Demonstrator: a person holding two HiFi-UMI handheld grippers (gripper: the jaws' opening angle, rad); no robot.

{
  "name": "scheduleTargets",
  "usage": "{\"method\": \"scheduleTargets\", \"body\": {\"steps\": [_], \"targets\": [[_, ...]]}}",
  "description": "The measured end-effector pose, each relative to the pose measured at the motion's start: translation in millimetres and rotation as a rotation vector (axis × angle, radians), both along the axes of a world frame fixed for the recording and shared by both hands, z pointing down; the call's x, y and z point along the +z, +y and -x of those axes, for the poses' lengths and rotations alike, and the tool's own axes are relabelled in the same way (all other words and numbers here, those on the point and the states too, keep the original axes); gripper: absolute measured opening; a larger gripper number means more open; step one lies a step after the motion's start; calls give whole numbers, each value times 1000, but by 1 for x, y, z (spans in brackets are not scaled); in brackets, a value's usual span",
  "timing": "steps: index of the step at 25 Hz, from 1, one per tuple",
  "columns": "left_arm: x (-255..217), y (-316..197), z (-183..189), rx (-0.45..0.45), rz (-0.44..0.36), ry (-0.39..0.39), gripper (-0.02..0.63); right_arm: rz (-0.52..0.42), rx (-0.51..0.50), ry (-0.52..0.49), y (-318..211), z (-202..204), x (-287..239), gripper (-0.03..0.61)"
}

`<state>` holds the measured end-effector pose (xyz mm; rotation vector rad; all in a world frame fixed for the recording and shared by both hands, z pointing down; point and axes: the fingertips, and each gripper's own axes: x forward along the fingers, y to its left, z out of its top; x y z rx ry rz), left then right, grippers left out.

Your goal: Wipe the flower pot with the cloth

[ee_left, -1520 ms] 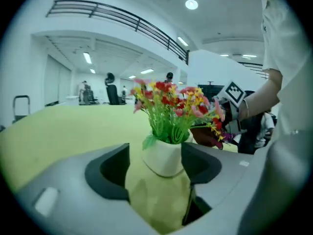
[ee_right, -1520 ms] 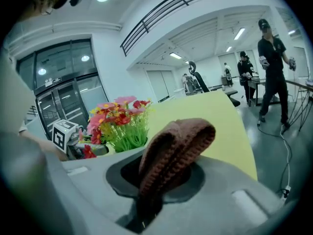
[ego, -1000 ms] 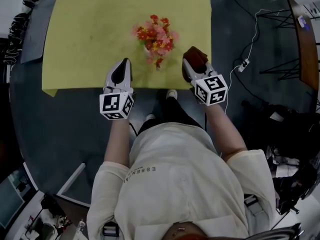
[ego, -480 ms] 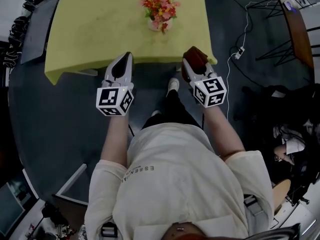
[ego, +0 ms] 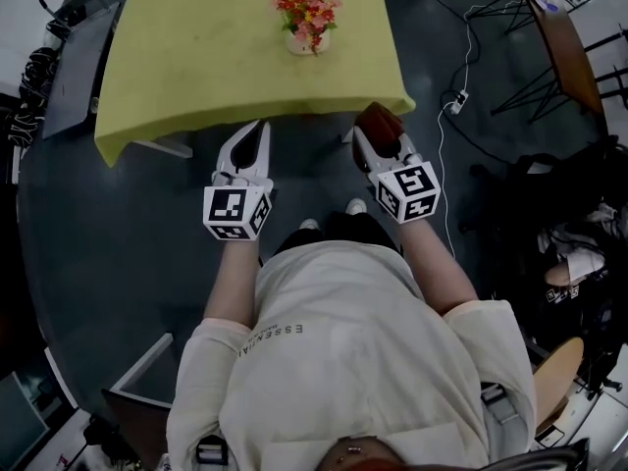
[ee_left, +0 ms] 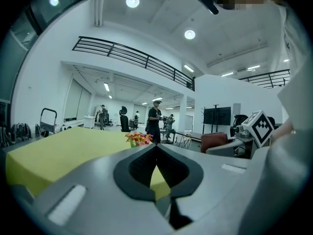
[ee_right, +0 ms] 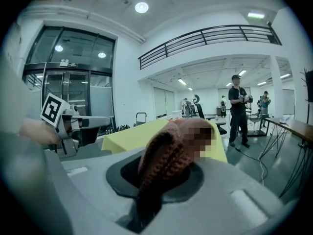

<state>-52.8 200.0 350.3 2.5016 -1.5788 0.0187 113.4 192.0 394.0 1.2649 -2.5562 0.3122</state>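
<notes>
Flower pot (ego: 306,39) stands at 12 o'clock on the yellow table (ego: 196,67), well apart from both grippers, which hang just off its near edge over open dark floor (ego: 118,243). Left gripper (ego: 261,128) has its jaws together, empty. Right gripper (ego: 371,128) is clamped on the brown knitted cloth (ego: 383,119). Cables (ego: 446,135) trail at 2 o'clock. Shirt (ego: 343,361) print seems to read "ESSEN…".

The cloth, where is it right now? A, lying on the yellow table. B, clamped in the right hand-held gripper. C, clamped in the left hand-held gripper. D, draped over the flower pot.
B: the brown knitted cloth bulges out from between the jaws of the right hand-held gripper, which are closed on it.
</notes>
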Motion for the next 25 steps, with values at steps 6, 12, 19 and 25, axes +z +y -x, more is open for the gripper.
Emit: {"method": "scheduleTargets", "body": {"steps": [6, 12, 19, 25], "targets": [[-7, 5, -3, -18, -34, -18, 14, -11, -15, -12, 6, -1, -6, 46], [-9, 5, -12, -2, -36, -21, 14, -10, -27, -14, 5, -3, -10, 46], [-9, 5, -25, 30, -35, -22, 14, -3, -19, -36, 7, -7, -12, 46], [-7, 5, -29, 38, -30, -17, 14, 0, -10, -33, 6, -11, -12, 46]]}}
